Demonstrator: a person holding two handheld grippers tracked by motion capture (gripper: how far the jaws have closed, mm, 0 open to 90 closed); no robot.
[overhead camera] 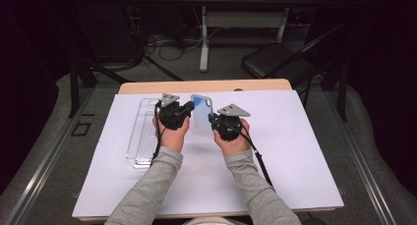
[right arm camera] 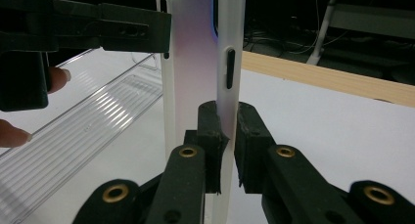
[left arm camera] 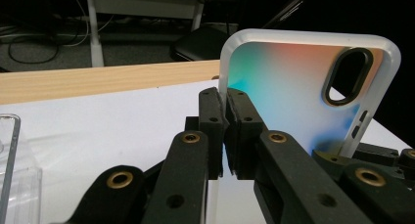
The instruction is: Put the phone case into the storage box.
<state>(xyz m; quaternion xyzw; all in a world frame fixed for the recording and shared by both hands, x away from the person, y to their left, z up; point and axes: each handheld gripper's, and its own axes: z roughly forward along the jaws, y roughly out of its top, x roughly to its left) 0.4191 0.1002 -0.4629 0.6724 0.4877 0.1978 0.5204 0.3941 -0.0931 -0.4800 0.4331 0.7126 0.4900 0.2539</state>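
A translucent phone case (overhead camera: 201,113) with an iridescent blue-pink back is held upright above the white sheet between both grippers. In the left gripper view my left gripper (left arm camera: 225,94) is shut on the case's (left arm camera: 293,92) side rim, with the black camera cutout at the upper right. In the right gripper view my right gripper (right arm camera: 226,109) is shut on the opposite rim of the case (right arm camera: 193,62), just below a side-button slot. From above, the left gripper (overhead camera: 191,107) and the right gripper (overhead camera: 212,118) flank the case closely.
A clear ribbed plastic tray (overhead camera: 142,131) lies on the white sheet (overhead camera: 295,151) left of the left hand, also seen as the tray (right arm camera: 88,131). A wooden table edge (overhead camera: 206,86) runs at the back. A black chair (overhead camera: 275,60) stands beyond.
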